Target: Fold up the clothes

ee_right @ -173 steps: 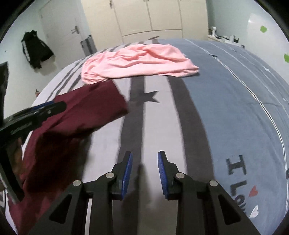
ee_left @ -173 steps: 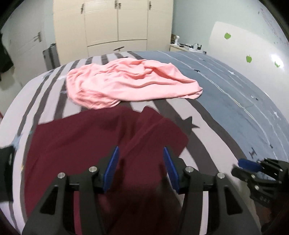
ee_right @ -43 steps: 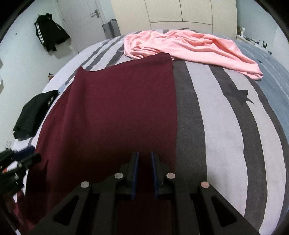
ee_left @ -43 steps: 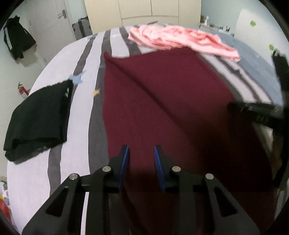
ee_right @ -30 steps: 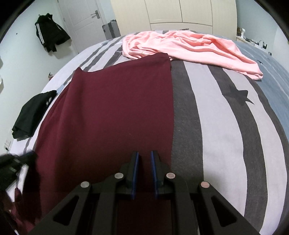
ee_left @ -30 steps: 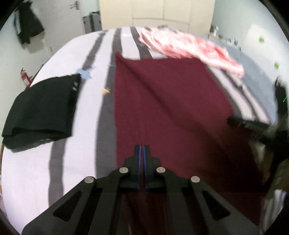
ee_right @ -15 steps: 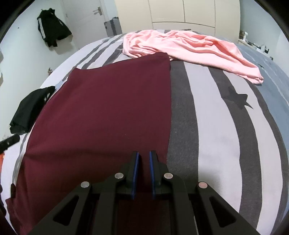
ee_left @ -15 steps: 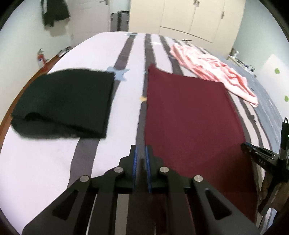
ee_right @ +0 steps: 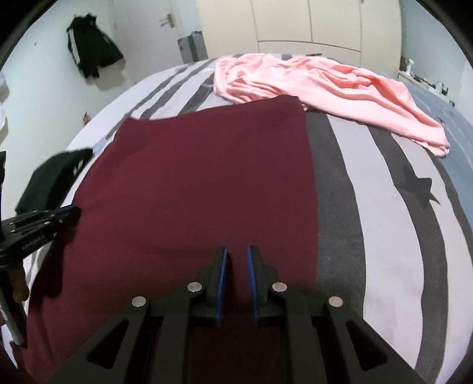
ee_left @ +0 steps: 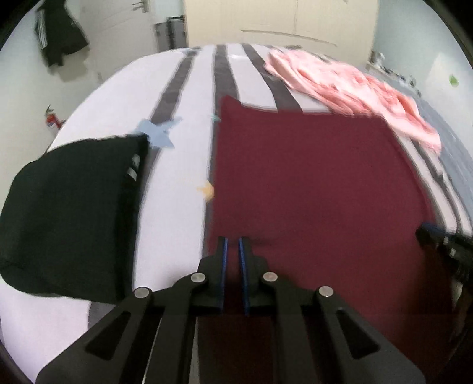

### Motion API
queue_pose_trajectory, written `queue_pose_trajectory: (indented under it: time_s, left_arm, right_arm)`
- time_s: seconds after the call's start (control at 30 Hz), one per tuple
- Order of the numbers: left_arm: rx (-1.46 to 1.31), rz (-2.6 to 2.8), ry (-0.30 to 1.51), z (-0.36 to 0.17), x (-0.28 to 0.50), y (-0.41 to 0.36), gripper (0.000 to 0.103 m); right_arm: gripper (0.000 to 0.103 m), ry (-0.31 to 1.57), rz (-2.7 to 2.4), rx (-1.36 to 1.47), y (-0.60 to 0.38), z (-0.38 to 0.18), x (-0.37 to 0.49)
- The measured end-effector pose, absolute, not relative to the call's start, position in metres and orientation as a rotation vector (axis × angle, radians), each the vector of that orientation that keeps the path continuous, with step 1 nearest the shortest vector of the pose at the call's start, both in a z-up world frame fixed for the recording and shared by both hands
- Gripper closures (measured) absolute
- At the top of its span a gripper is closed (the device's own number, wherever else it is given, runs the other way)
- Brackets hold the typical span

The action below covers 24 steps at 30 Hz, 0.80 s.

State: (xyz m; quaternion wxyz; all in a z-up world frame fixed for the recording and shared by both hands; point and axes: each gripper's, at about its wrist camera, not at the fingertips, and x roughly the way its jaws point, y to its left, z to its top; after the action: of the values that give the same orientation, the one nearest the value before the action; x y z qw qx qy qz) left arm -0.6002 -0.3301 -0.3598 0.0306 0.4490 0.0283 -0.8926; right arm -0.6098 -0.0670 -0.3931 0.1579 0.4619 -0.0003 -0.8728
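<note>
The left gripper [ee_left: 232, 245] is seen over the near left edge of the maroon garment [ee_left: 310, 183], its blue-padded fingers [ee_left: 225, 265] parted by a narrow gap. Whether cloth is pinched between them cannot be told, since maroon fabric is seen through the gap but no fold is made out. The right gripper [ee_right: 236, 257] is held over the near right part of the same maroon garment [ee_right: 201, 183], its fingers [ee_right: 222, 274] slightly further apart, and no fabric is seen clamped between them. In the right wrist view the left gripper [ee_right: 44, 224] is seen from the side at the garment's left edge; in the left wrist view the right gripper [ee_left: 443, 239] is glimpsed at the garment's right edge.

The garment is spread flat as a broad rectangle on the striped bed [ee_right: 384, 206]. Beyond its far edge a crumpled pink garment [ee_right: 325, 85] is laid, touching or just overlapping the maroon corner. To the left, well apart from the maroon cloth, a folded black garment [ee_left: 68, 212] is placed near the bed's edge. A black jacket [ee_right: 91, 50] is hung on the wall beside a door, and pale wardrobe doors [ee_right: 310, 23] are seen behind the bed.
</note>
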Motion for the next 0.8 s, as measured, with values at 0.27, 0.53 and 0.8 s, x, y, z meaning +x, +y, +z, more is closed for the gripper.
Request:
queue_pose_trajectory:
  time_s: [0.27,0.53,0.8]
  left_arm:
    - [1.344,-2.838,-0.091,-0.356,-0.677,-0.324,0.095]
    - [1.365,-2.714,-0.11,-0.384,-0.741,-0.352,0.095]
    - [1.306,-2.829,0.041,-0.337,-0.681,-0.347,0.095]
  right_arm:
    - [0.09,0.022,-2.551,1.27,-0.067,-0.387,-0.661]
    - [0.09,0.06,-2.58,1.28,-0.07,-0.398,-0.718]
    - [0.09,0.003,-2.593,1.239,-0.054,-0.373,-0.712]
